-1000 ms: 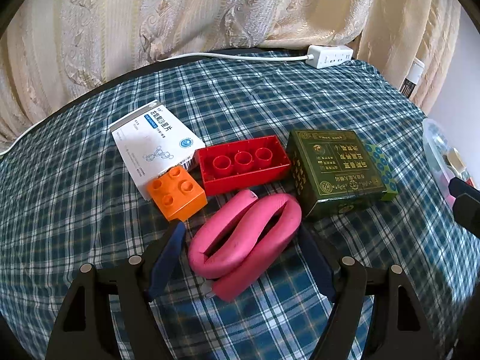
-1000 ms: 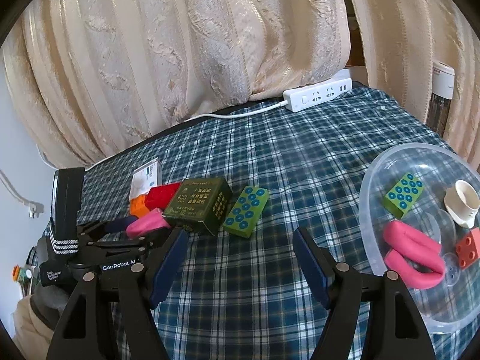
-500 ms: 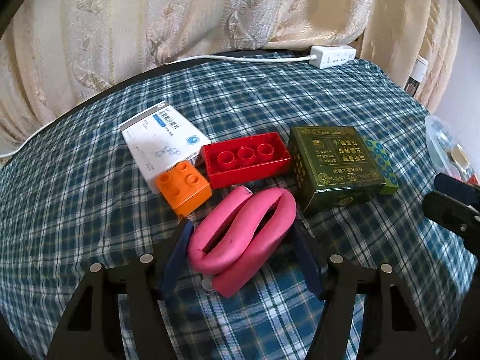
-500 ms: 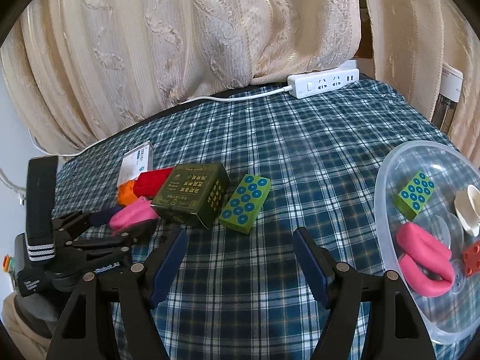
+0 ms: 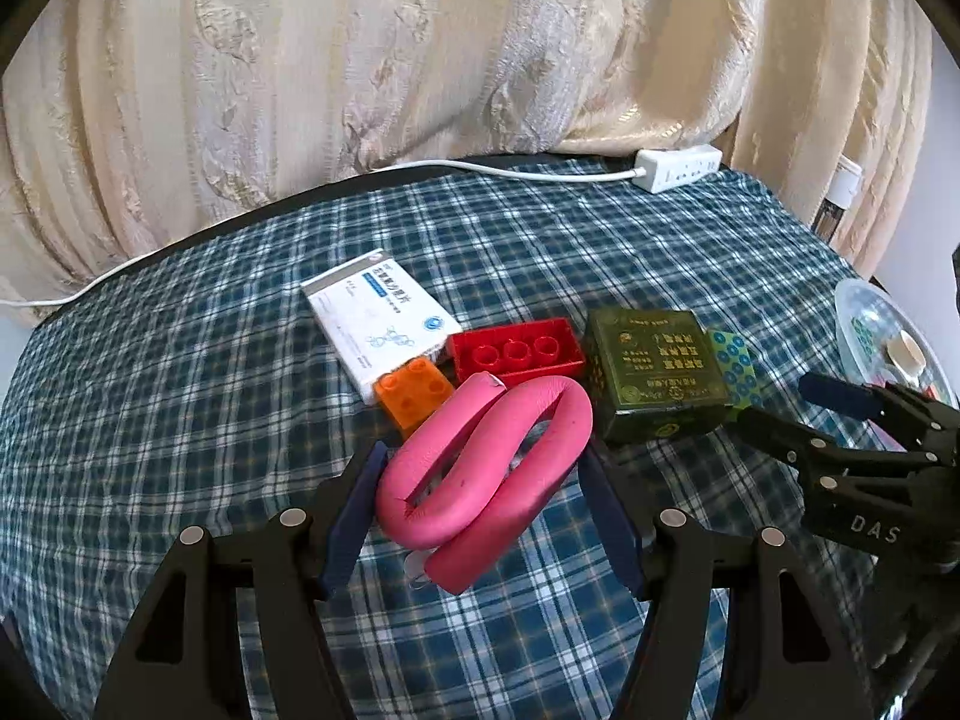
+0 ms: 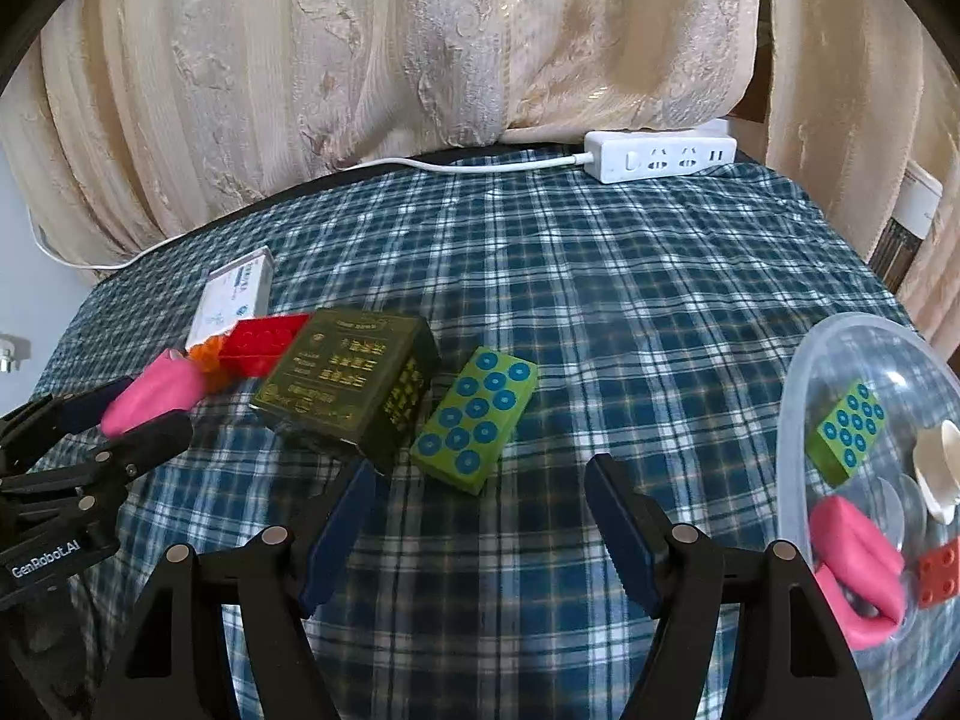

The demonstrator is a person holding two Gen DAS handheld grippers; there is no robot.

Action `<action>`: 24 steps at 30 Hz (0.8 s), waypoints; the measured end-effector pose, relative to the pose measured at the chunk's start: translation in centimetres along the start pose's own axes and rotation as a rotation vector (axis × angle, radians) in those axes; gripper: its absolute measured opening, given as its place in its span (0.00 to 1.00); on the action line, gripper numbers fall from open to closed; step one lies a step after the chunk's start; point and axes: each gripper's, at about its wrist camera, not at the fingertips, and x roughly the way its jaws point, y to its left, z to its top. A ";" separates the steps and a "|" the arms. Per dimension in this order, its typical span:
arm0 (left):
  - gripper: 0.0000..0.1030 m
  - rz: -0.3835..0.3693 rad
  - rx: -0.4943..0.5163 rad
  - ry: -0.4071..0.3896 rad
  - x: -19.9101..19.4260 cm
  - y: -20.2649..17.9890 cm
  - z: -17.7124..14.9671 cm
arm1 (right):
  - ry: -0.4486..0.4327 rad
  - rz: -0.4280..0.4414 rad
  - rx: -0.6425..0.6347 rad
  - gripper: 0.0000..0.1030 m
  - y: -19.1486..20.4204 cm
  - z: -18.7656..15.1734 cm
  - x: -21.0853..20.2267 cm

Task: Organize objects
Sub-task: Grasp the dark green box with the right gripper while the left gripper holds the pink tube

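Note:
My left gripper (image 5: 483,510) is shut on a pink foam loop (image 5: 486,468), its fingers pressing both sides; it seems slightly raised off the plaid cloth. Behind it lie an orange brick (image 5: 413,395), a red brick (image 5: 517,354), a white medicine box (image 5: 379,319) and a dark green box (image 5: 657,381). My right gripper (image 6: 480,525) is open and empty, just in front of a green dotted brick (image 6: 474,425) beside the dark green box (image 6: 348,387). A clear plastic bowl (image 6: 798,396) at right holds a green brick, a pink loop, a red brick and a white cup.
A white power strip (image 6: 660,156) and its cable lie at the table's far edge, against cream curtains (image 6: 420,48). The right gripper's body shows in the left wrist view (image 5: 852,456). The bowl (image 5: 852,312) sits at the far right there.
My left gripper has closed on the pink loop and tilted up, lifting it slightly. My right gripper has moved left and closer to the green dotted brick, still open.

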 end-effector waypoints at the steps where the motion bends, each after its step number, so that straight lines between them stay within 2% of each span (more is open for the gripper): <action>1: 0.65 0.003 -0.011 0.000 -0.1 0.3 0.1 | -0.004 0.013 -0.003 0.74 0.2 0.2 -0.1; 5: 0.65 0.018 -0.042 -0.012 -0.7 1.1 0.4 | -0.010 0.065 0.009 0.74 0.9 1.1 0.1; 8: 0.65 0.036 -0.064 -0.028 -1.3 1.9 0.5 | 0.006 0.094 0.020 0.78 1.6 1.8 0.9; 13: 0.65 0.073 -0.105 -0.043 -1.7 3.6 0.9 | 0.027 0.102 -0.013 0.78 3.3 2.6 2.5; 19: 0.65 0.089 -0.134 -0.044 -1.8 4.7 1.1 | 0.050 0.098 -0.023 0.84 4.7 3.5 4.1; 24: 0.65 0.094 -0.137 -0.036 -1.6 4.8 1.1 | 0.068 0.061 -0.053 0.84 5.7 3.7 5.4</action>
